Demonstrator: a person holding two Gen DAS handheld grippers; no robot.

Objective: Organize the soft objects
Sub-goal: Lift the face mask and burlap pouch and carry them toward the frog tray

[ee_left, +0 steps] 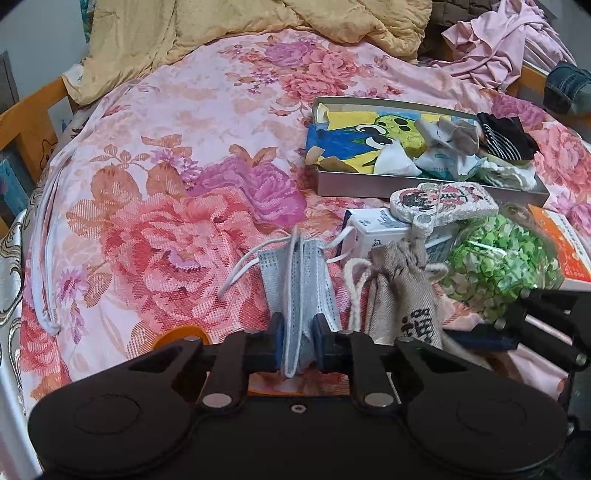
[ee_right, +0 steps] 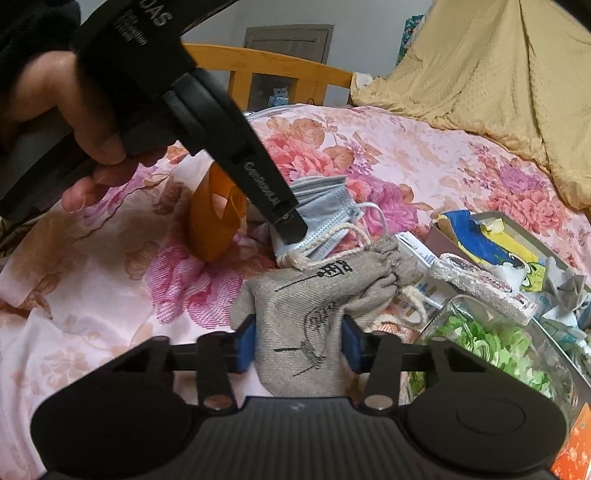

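A folded grey-blue face mask [ee_left: 299, 280] with white ear loops stands on edge on the floral bedspread [ee_left: 166, 166]. My left gripper [ee_left: 299, 332] is shut on its near end, both blue pads pressing the folds. Right beside it lies a beige drawstring pouch [ee_right: 306, 306] with black print. My right gripper [ee_right: 298, 343] is shut on the pouch, a blue pad against each side. In the right wrist view a black finger [ee_right: 280, 206] of the left gripper lies over the mask [ee_right: 325, 199], and a person's hand [ee_right: 74, 122] holds that gripper.
A metal tray [ee_left: 406, 188] behind holds a cartoon cloth, crumpled tissue packs and a striped dark cloth. Nearer are a white box [ee_left: 376, 229], a patterned pad [ee_left: 443, 203], a clear jar of green bits [ee_left: 498, 266] and an orange packet [ee_left: 565, 247]. A tan quilt [ee_left: 221, 29] and pink clothes [ee_left: 498, 40] lie at the back.
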